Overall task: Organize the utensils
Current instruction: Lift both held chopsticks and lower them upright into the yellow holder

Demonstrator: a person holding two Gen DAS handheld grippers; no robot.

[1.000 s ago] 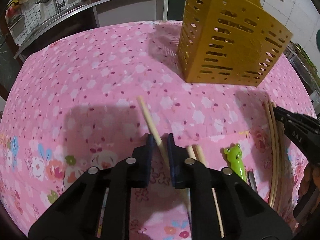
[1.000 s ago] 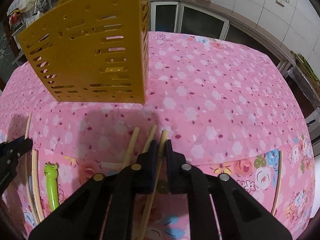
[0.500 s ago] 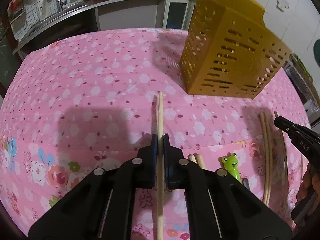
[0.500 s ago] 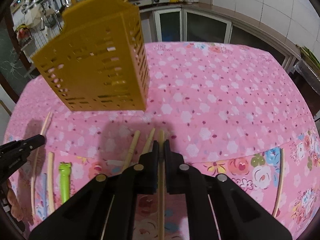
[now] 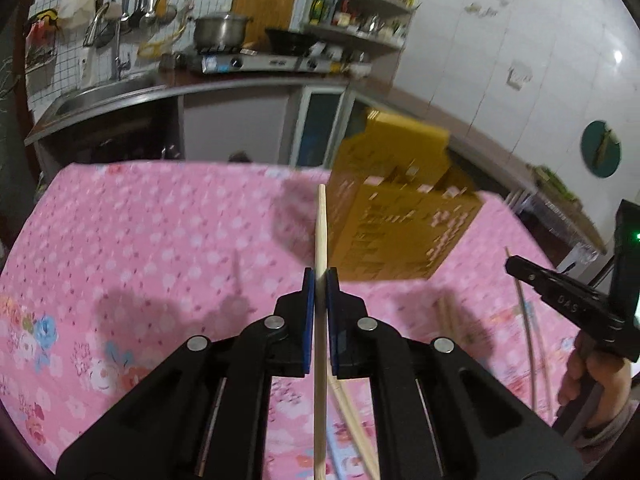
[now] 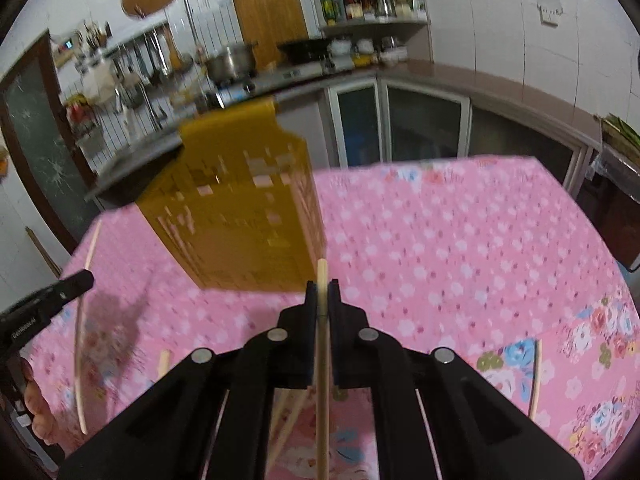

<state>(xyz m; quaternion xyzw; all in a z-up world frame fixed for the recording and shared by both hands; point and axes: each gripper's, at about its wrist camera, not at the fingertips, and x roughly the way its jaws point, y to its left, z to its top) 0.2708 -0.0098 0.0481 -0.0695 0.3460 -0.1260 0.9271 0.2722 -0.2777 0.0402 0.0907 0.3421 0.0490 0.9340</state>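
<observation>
Chopstick (image 5: 321, 224) clamped in left gripper (image 5: 319, 280), another chopstick (image 6: 322, 276) clamped in right gripper (image 6: 322, 286), "DAS" lettering.

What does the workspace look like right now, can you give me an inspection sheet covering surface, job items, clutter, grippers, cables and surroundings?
Surface: pink floral tablecloth covers the table.
Job's things: yellow perforated utensil holder stands on the cloth; one wooden chopstick in the left hand-held gripper, another chopstick in the right hand-held gripper; loose chopsticks lie on the cloth.
Clutter: nothing seen beyond the utensils; image is blurred.
Grippers: both shut on a chopstick, lifted above the cloth, pointing toward the holder.
Cables: nothing seen.
Surroundings: kitchen counter with steel pot, sink, wall shelf of bottles, cutting board.
</observation>
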